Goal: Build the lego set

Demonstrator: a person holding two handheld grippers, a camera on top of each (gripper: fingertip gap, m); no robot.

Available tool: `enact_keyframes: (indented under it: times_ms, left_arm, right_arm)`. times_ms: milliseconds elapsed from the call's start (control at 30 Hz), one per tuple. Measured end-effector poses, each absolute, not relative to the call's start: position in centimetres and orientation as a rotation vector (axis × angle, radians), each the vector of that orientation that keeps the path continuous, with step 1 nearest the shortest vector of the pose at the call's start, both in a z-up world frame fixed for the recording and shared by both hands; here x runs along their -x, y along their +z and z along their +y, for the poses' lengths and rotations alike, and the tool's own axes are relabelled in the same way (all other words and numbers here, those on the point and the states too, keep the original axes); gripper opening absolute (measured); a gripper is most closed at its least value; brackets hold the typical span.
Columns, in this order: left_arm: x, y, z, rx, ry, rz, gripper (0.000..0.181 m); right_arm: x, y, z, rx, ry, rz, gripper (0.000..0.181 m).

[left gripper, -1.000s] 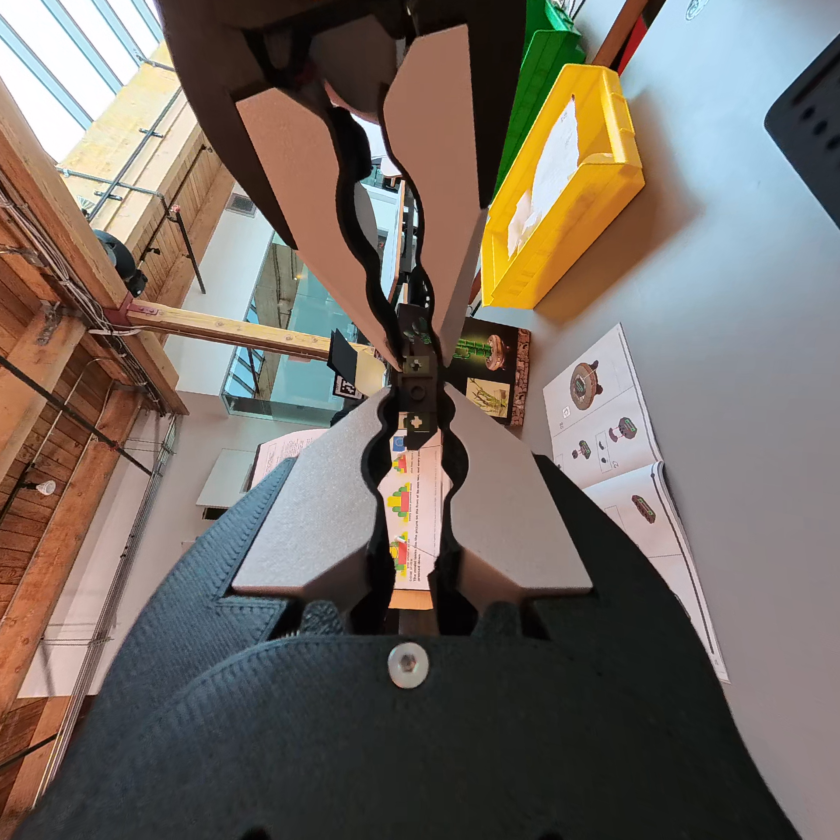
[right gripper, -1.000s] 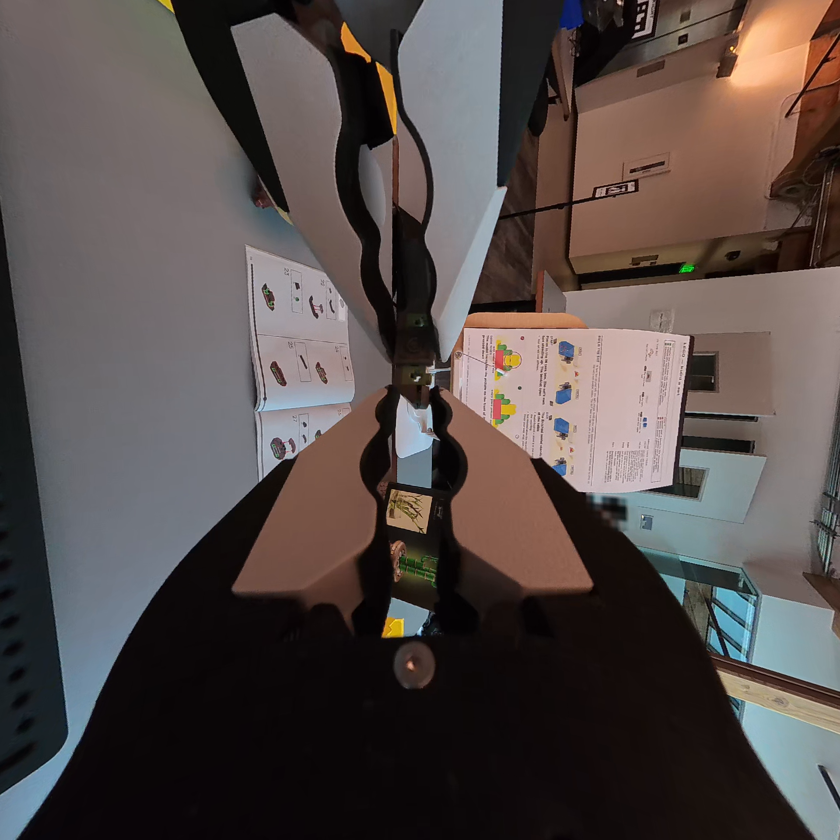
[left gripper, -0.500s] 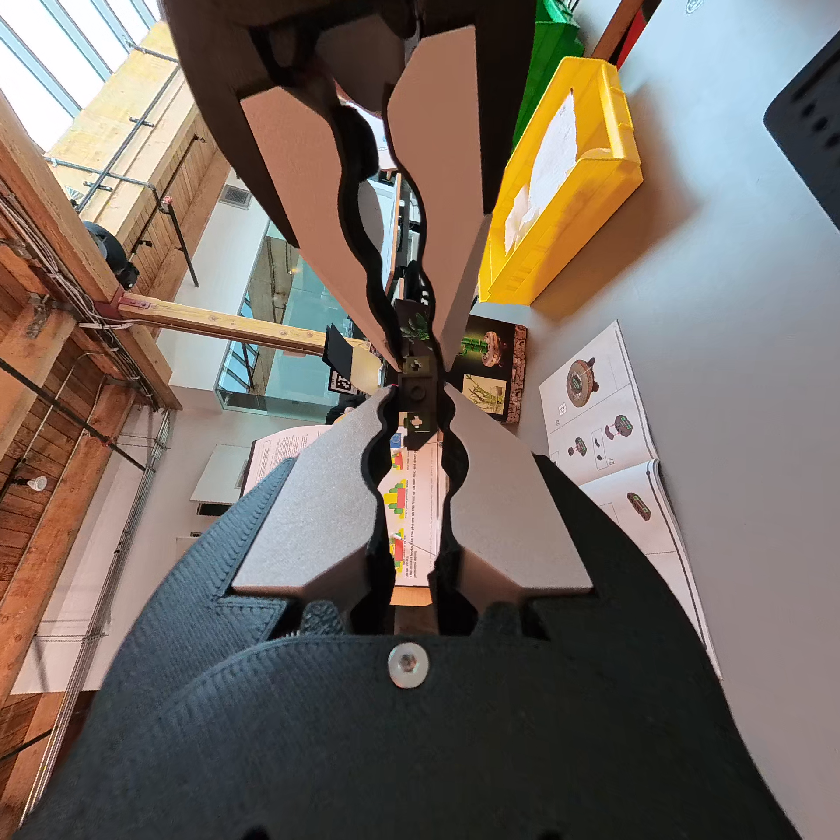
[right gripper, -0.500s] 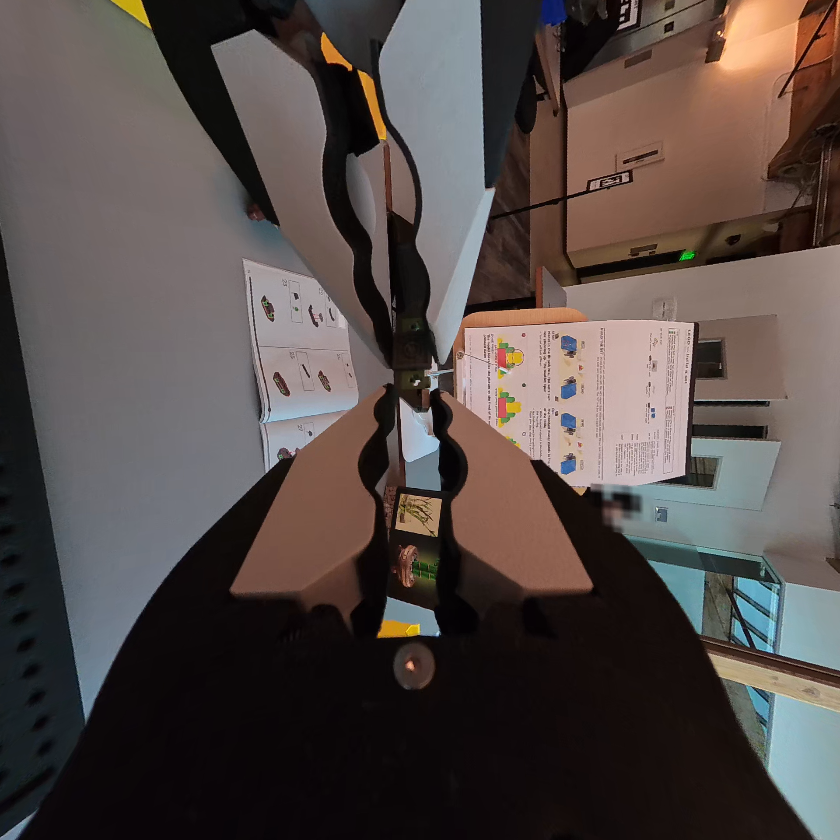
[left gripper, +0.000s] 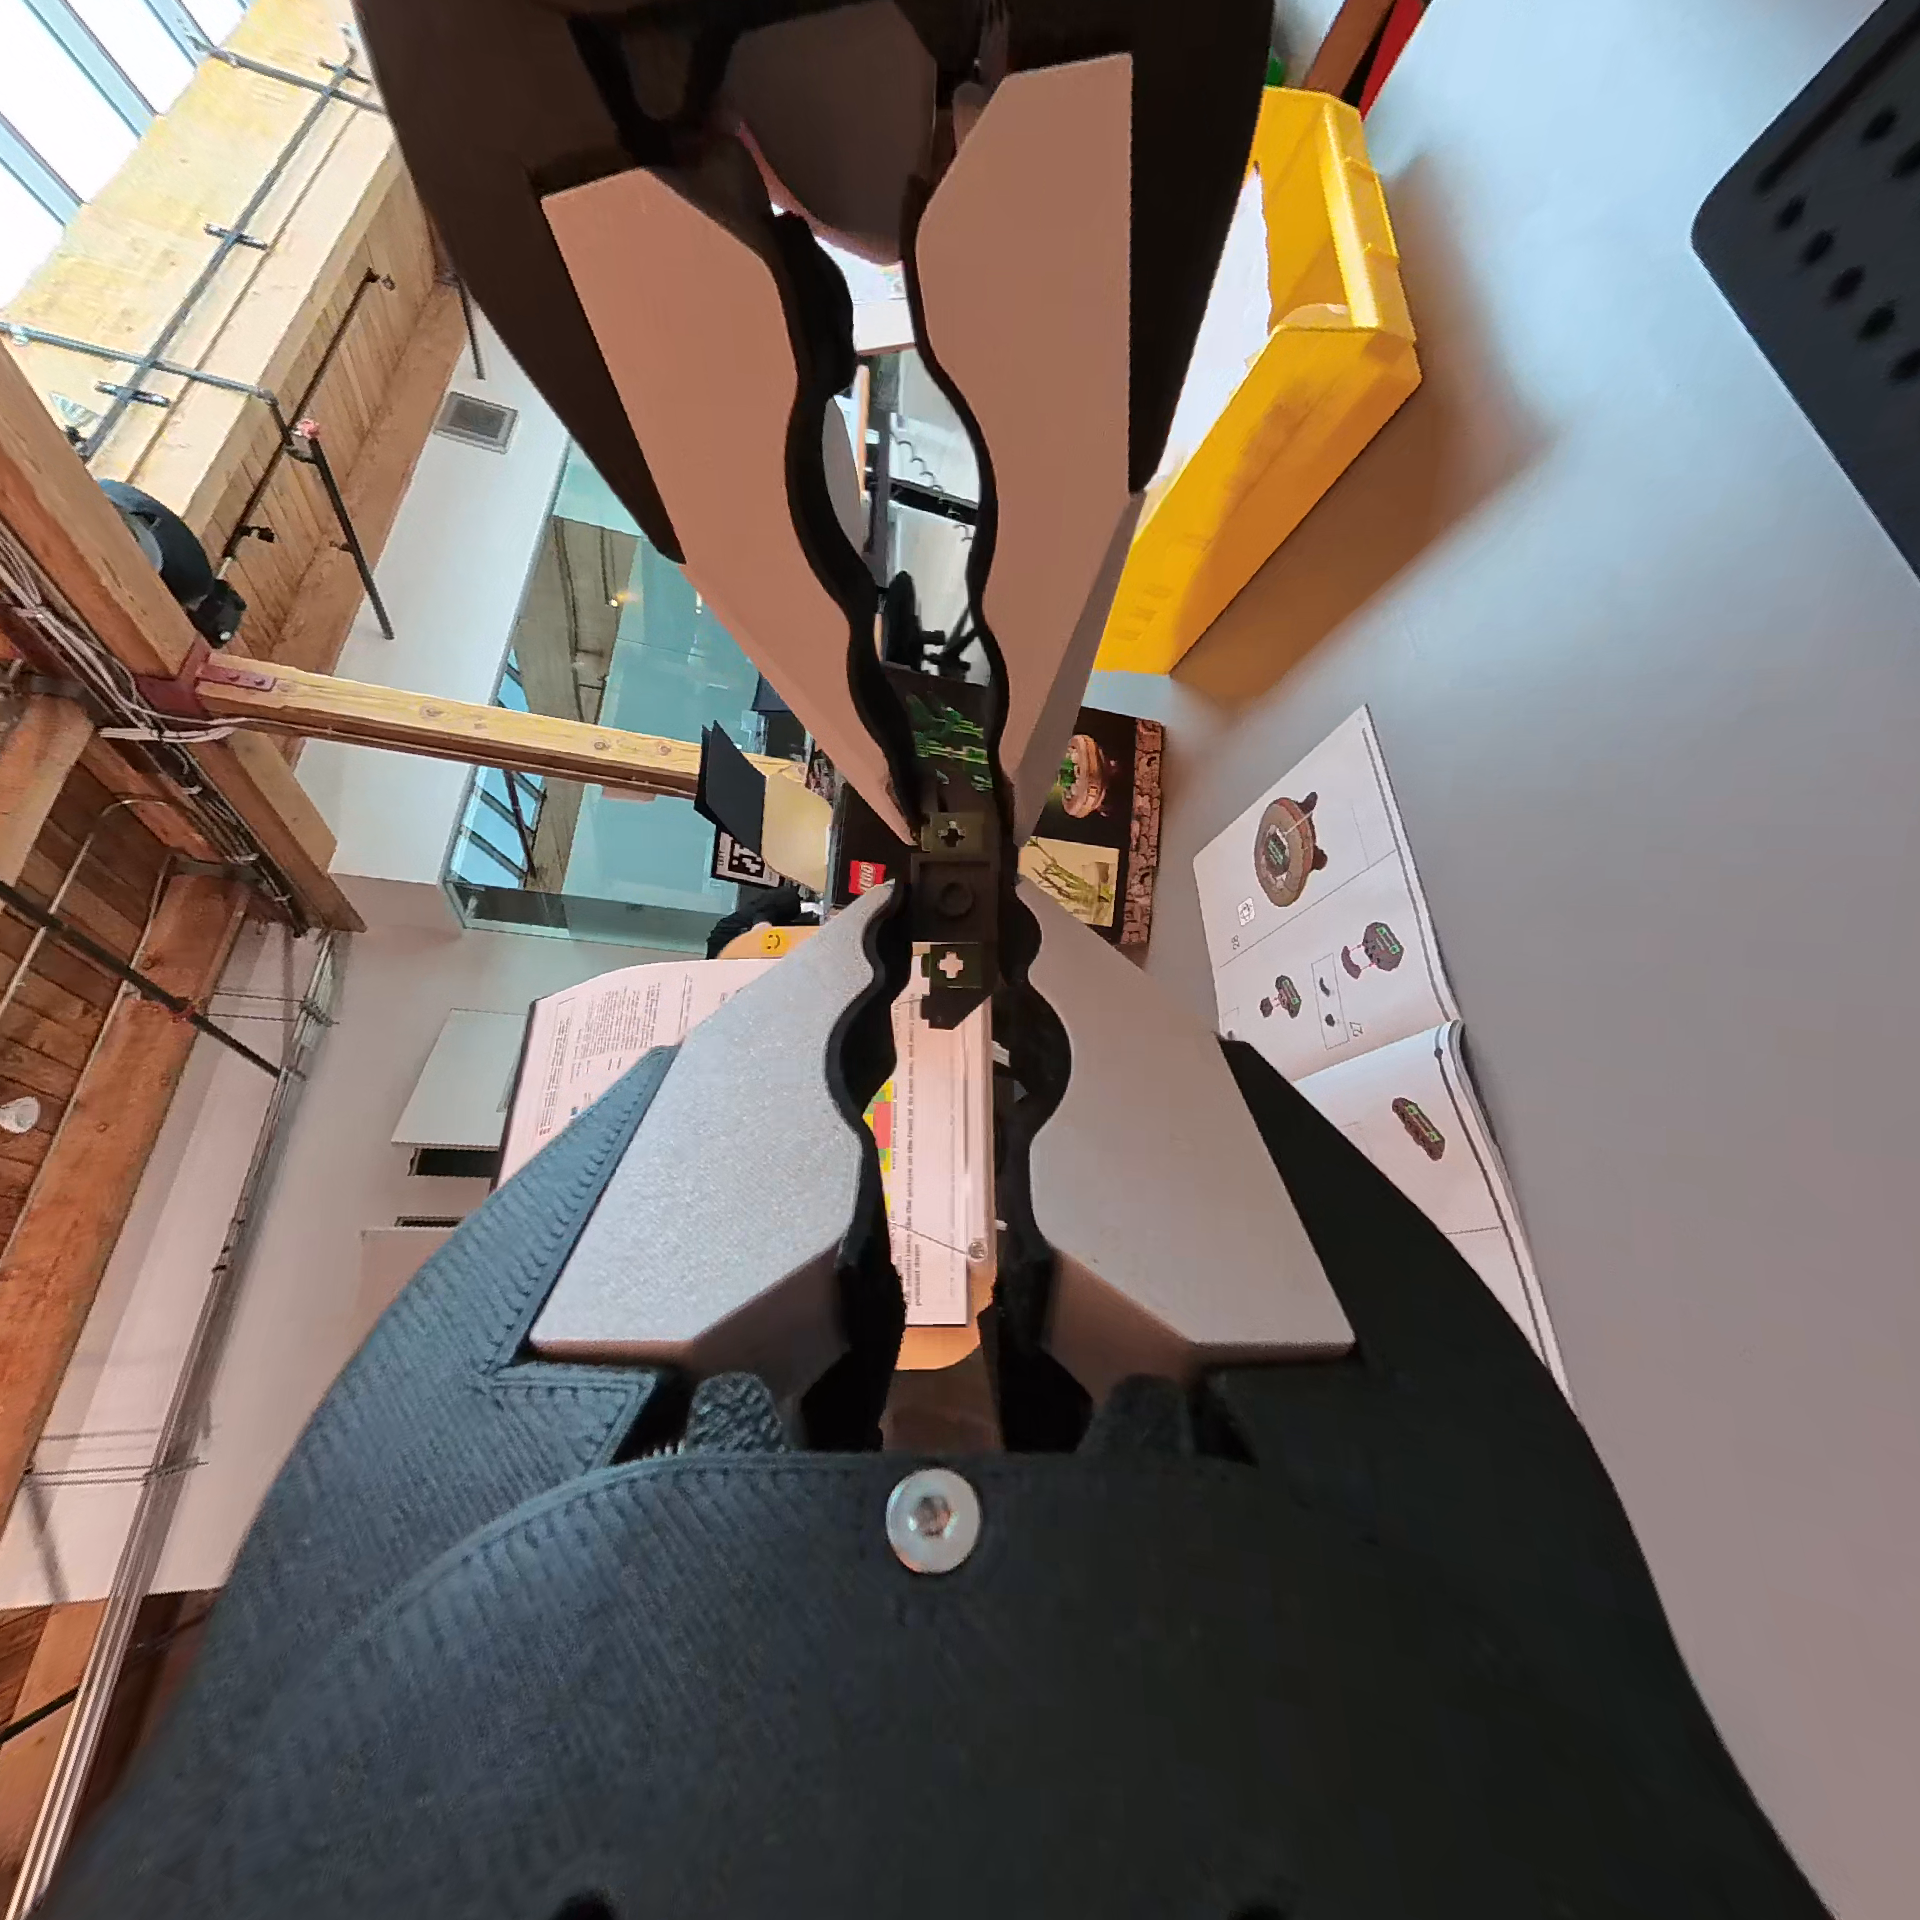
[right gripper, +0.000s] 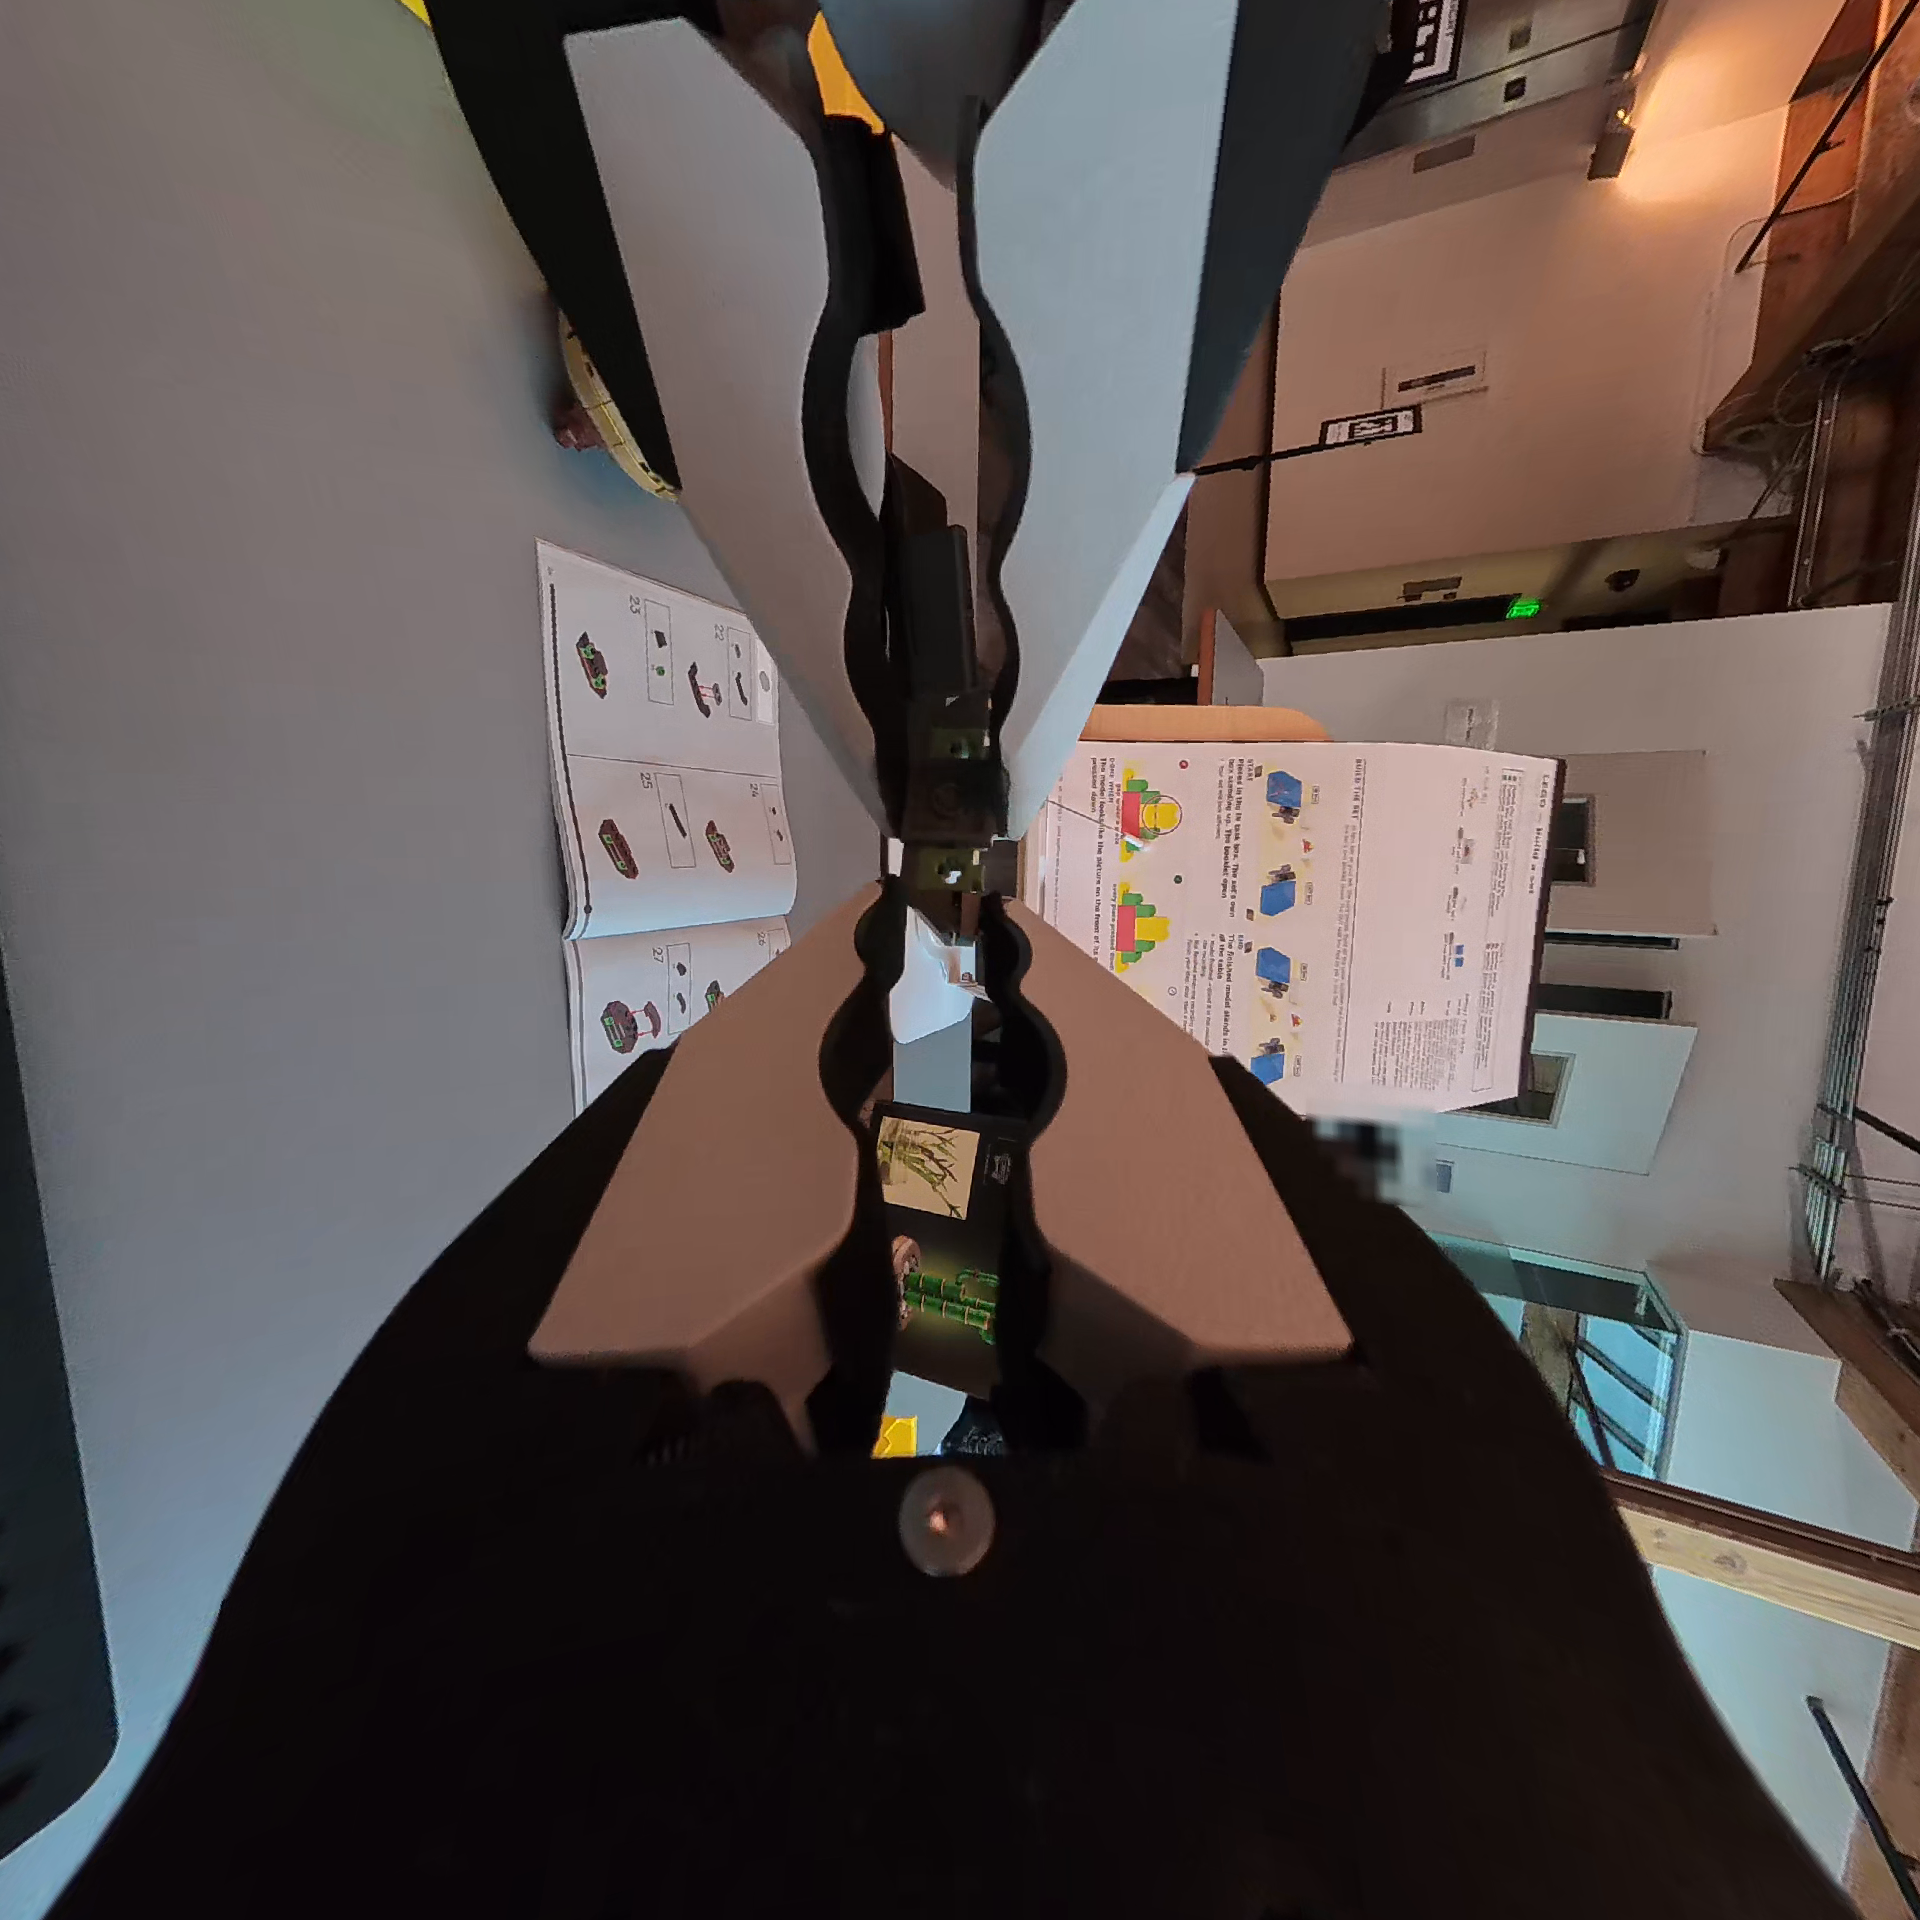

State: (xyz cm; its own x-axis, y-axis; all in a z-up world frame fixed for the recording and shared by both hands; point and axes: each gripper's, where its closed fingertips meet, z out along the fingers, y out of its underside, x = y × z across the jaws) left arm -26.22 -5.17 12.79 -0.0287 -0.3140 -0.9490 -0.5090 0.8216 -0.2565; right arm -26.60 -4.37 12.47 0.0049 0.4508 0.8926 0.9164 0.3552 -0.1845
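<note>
two grippers meet tip to tip in mid-air above the grey table [left gripper: 1662,831], sharing one small dark lego piece [left gripper: 951,899] with olive ends. your left gripper [left gripper: 951,935] is clamped on its near end and your right gripper [right gripper: 940,883] on the far end, jaws nearly closed. beyond lie the open booklet [left gripper: 1340,935], the set's box [left gripper: 1091,842] and a yellow bin [left gripper: 1299,364]. if you twist or pull unevenly, the piece could snap apart or pop loose and drop.

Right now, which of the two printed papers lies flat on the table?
The open booklet of build steps lies flat on the grey table; the colourful sheet stands upright on a clipboard.
</note>
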Motion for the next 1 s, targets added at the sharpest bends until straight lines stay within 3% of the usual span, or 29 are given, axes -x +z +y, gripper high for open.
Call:
enact_keyframes:
  times_ms: [1000]
  left_arm:
    - [26.66,12.46,-4.63,0.667,0.187,1.629,0.014]
  right_arm:
    - [27.15,12.32,-4.03,1.223,-0.581,-1.602,0.013]
